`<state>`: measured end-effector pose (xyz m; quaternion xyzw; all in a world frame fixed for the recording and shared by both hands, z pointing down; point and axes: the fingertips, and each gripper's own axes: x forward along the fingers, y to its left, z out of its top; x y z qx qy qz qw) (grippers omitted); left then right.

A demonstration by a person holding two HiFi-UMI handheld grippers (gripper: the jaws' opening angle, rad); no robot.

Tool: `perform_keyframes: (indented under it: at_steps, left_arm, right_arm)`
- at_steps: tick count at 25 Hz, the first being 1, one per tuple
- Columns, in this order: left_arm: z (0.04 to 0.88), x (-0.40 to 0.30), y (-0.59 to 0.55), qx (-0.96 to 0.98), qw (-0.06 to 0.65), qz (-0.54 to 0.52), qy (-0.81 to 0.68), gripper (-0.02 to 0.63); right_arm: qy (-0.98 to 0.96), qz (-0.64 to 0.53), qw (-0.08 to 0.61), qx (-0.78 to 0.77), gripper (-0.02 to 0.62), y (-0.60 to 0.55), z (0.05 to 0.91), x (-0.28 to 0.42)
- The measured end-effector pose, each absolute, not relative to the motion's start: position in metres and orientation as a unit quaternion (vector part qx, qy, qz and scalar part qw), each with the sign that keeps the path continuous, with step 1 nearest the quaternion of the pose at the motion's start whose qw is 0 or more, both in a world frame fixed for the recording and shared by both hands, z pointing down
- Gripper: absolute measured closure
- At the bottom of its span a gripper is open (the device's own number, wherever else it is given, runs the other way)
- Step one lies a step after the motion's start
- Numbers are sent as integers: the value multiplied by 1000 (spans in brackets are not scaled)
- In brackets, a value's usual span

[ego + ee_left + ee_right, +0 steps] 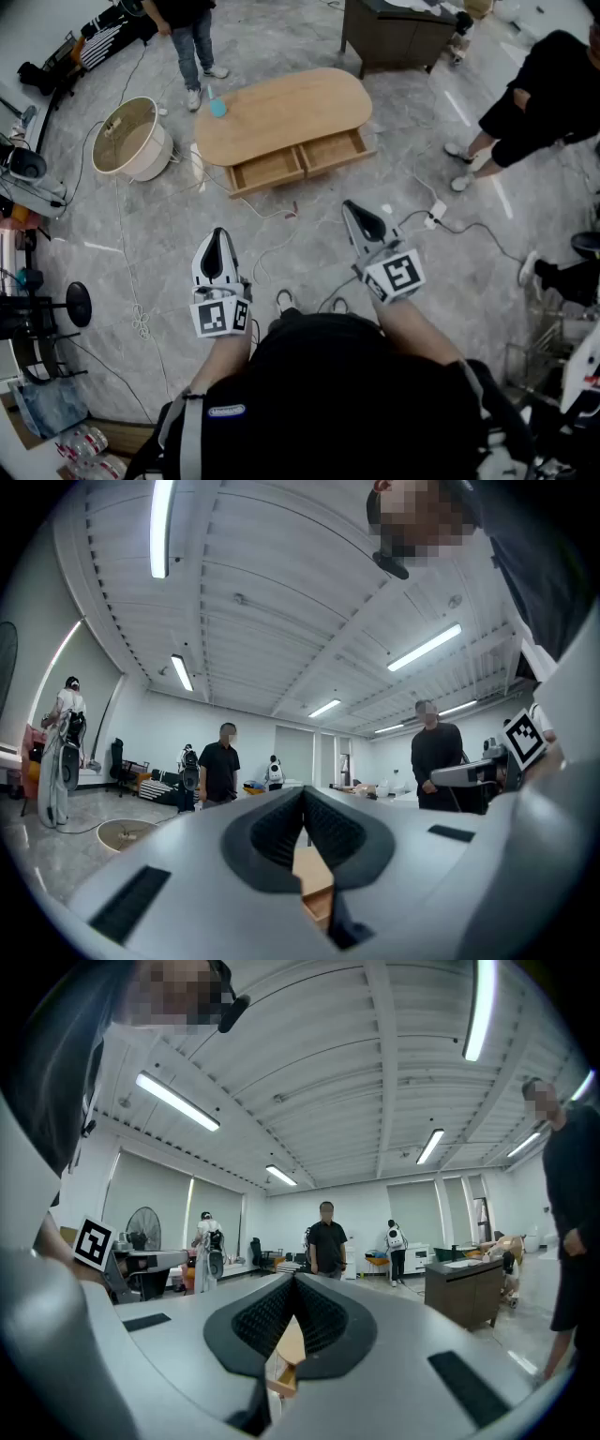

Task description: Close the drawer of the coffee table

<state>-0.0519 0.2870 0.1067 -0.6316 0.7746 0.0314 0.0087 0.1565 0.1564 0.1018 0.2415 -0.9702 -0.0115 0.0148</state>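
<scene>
Two drawers (267, 171) stand pulled out of the low oval counter (281, 108), facing the person. Left tool (218, 234) and right tool (351, 208) hover well short of them, each with jaws pressed together on nothing.

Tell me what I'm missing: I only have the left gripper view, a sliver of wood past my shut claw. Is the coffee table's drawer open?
Observer: Yes. The oval light-wood coffee table has a left drawer and a right drawer, both pulled out.
Operator: Is either claw near them?
Observer: No. The left claw and right claw sit well short, grey floor and white cables between.
Operator: Right claw's state?
Observer: Shut, nothing in it.
</scene>
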Motion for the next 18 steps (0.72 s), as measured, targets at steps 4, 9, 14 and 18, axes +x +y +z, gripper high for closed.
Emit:
perform_keyframes:
  at_steps: [4, 9, 14, 18]
  left_arm:
    - [107, -50, 284, -633, 9, 30, 773, 598]
    - [106, -51, 282, -635, 10, 28, 772, 598]
    - [108, -52, 281, -636, 10, 29, 771, 598]
    - [108, -54, 278, -636, 11, 31, 771, 598]
  right_arm:
    - [-971, 8, 16, 237, 586, 159, 100, 154]
    - [-968, -17, -3, 248, 586, 151, 95, 160]
    - [-966, -11, -7, 259, 584, 148, 98, 163]
    - [-965, -11, 1, 260, 584, 145, 104, 160]
